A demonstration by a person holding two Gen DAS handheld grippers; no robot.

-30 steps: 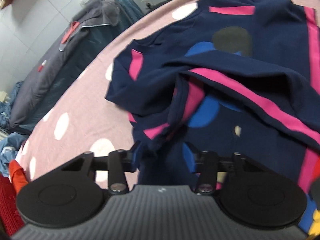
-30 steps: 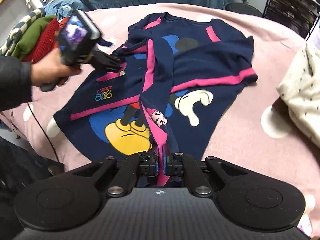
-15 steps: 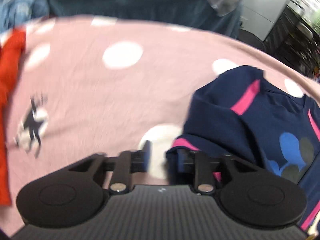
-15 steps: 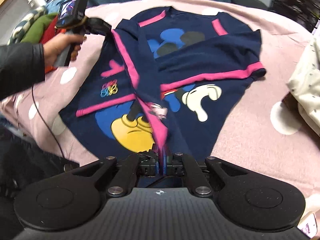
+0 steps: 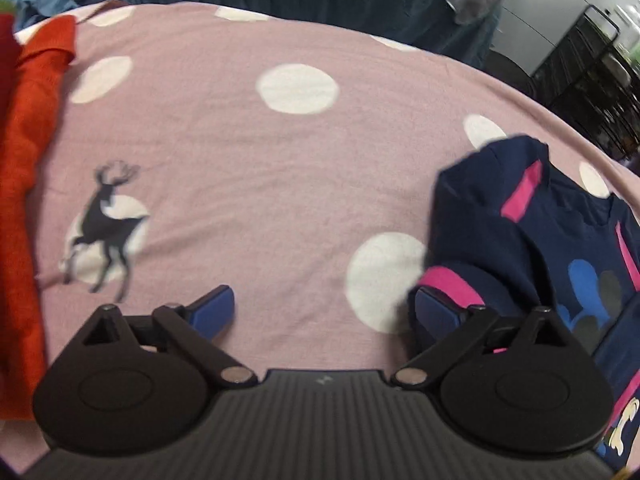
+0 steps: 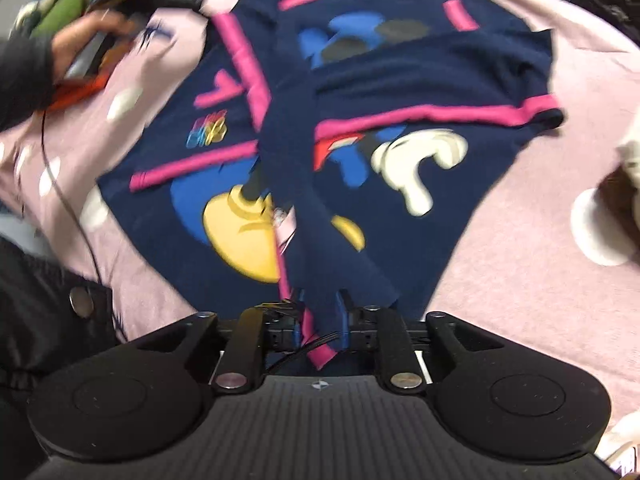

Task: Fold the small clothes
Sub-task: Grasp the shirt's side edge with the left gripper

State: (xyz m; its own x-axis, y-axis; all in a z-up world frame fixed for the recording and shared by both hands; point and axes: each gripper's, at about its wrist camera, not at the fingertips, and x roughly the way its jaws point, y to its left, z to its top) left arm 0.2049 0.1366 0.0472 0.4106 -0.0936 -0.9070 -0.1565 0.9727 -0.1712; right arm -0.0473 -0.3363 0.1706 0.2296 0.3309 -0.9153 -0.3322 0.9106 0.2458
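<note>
Navy jersey with pink stripes: my child's sweatshirt (image 6: 400,92) lies spread on the pink polka-dot blanket (image 5: 248,152), its cartoon print facing up. One side panel is folded across the middle, forming a long ridge that runs toward my right gripper (image 6: 320,320). My right gripper's jaws have just been opening; the pink-edged hem still sits between the blue pads, and I cannot tell whether they still press on it. My left gripper (image 5: 322,312) points down at bare blanket near the sweatshirt's shoulder. Its jaws have just been opening and now stand wide, with nothing between them; the right finger (image 5: 436,312) is just beside a pink cuff. An orange garment (image 5: 28,200) lies along the blanket's left edge, beside a printed deer (image 5: 106,224). In the right wrist view, my left hand (image 6: 86,40) appears blurred at the blanket's far left.
</note>
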